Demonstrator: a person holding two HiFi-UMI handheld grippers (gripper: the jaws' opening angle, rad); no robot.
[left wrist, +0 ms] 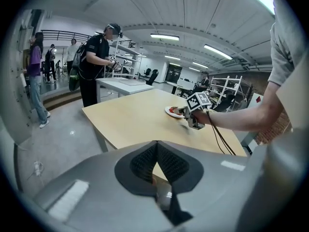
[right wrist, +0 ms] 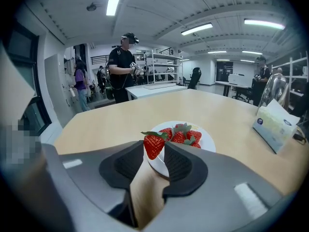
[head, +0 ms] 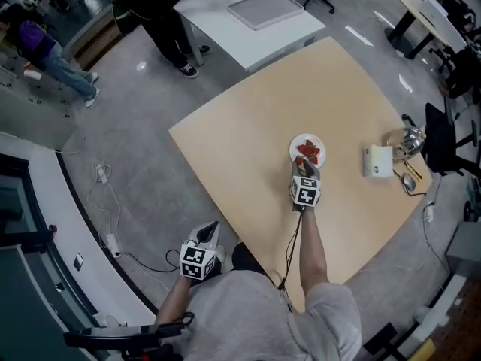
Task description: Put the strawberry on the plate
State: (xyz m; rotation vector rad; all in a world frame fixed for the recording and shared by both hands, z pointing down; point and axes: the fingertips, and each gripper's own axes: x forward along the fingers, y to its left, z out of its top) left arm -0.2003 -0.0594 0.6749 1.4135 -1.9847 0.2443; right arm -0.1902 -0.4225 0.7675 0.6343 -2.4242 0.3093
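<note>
My right gripper [right wrist: 154, 148] is shut on a red strawberry [right wrist: 153, 144] with a green leafy top, held just above the near rim of the white plate [right wrist: 208, 140]. Several more strawberries [right wrist: 184, 135] lie on that plate. In the head view the plate [head: 294, 149] sits mid-table, and the right gripper [head: 306, 169] reaches it from the near side. My left gripper [head: 212, 230] hangs off the table at the lower left. Its jaws [left wrist: 156, 149] are shut with nothing in them. From there I see the right gripper [left wrist: 192, 114] beside the plate [left wrist: 170, 112].
A white tissue box [head: 377, 161], a glass vessel [head: 407, 139] and a mouse [head: 409, 182] sit at the table's right edge. Beyond the far corner stands a white table with a grey tray [head: 264, 9], and a person [head: 161, 10] beside it. Cables lie on the floor at left.
</note>
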